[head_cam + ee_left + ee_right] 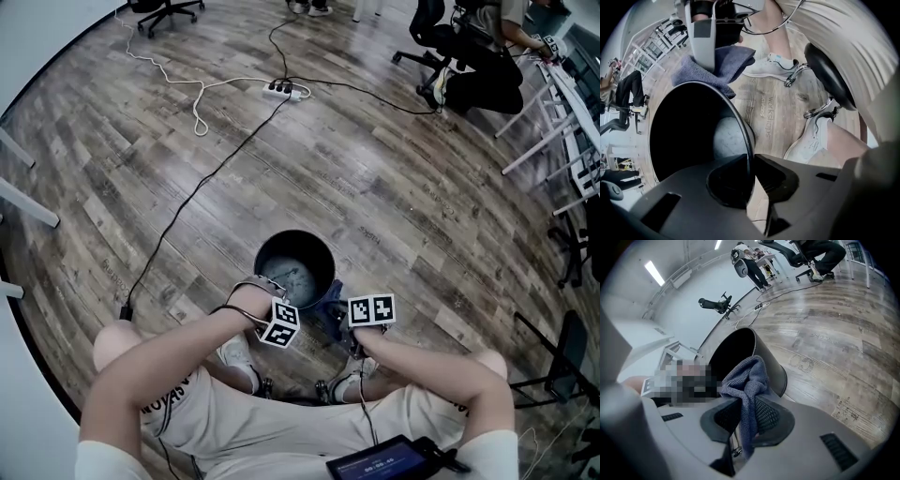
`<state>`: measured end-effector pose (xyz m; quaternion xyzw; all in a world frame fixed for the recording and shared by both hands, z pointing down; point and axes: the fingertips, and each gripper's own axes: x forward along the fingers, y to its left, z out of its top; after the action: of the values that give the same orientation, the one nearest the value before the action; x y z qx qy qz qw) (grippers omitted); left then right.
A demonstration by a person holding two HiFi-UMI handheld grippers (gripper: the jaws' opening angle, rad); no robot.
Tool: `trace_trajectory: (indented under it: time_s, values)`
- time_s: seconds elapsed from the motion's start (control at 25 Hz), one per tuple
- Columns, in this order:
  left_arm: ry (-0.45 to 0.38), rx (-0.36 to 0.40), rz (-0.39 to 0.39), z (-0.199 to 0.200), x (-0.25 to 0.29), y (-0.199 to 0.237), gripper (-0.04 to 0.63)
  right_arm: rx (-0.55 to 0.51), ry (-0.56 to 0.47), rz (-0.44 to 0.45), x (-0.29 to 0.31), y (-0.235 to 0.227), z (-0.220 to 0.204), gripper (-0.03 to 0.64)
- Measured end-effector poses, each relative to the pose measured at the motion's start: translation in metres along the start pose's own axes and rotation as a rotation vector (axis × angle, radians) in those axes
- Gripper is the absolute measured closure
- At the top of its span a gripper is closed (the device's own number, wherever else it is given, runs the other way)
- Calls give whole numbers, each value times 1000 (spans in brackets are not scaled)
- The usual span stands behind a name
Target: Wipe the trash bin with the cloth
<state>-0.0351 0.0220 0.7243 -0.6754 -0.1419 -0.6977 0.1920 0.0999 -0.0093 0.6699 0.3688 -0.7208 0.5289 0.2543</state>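
A dark round trash bin (294,267) stands upright on the wood floor just in front of my feet. My left gripper (270,289) points straight down at its near left rim. In the left gripper view the thin rim (751,140) runs between the two jaws, and my left gripper (751,164) is shut on it. My right gripper (333,317) hangs beside the bin's near right side, shut on a grey-blue cloth (746,378). The cloth (715,68) bunches above the jaws and drapes against the bin's outer wall (768,359). The bin's inside looks empty.
A white power strip (284,90) with cables lies on the floor beyond the bin. A seated person (478,66) and office chairs are at the far right, with white table legs (548,141) nearby. My shoes (239,356) and the stool's castors sit close behind the bin.
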Motion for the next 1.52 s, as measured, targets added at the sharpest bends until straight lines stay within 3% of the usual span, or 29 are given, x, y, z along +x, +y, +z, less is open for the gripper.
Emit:
trace_trajectory:
  time_s: [0.24,0.56,0.84,1.0,1.12,1.2,1.28,1.36,1.52]
  values:
    - [-43,55,27,7,-2,4,556,-38,6,-25,25,-18,9,556]
    - [-72,28,26,11,-3,8,563,-45,49,-39,93,-68,-10,556]
    - [-76,36,25,10,-1,8,562,10,67,-114,156,-116,-35,556]
    - [-71,30,38,10,0,10,561,76,49,-102,173,-132,-40,557]
    - [-73,19,27,11,-1,8,561,120,76,-146,161,-134,-40,556]
    - [-100,15,-8,14,-4,5,560,92,105,-185,137,-124,-31,555]
    - [-124,19,-46,13,-8,0,492,39,112,-172,110,-104,-16,555]
    - [-113,56,-63,4,-9,-5,440,6,104,-157,83,-85,-4,555]
    - [-37,152,-44,-23,-7,-7,437,46,65,-124,28,-58,7,555]
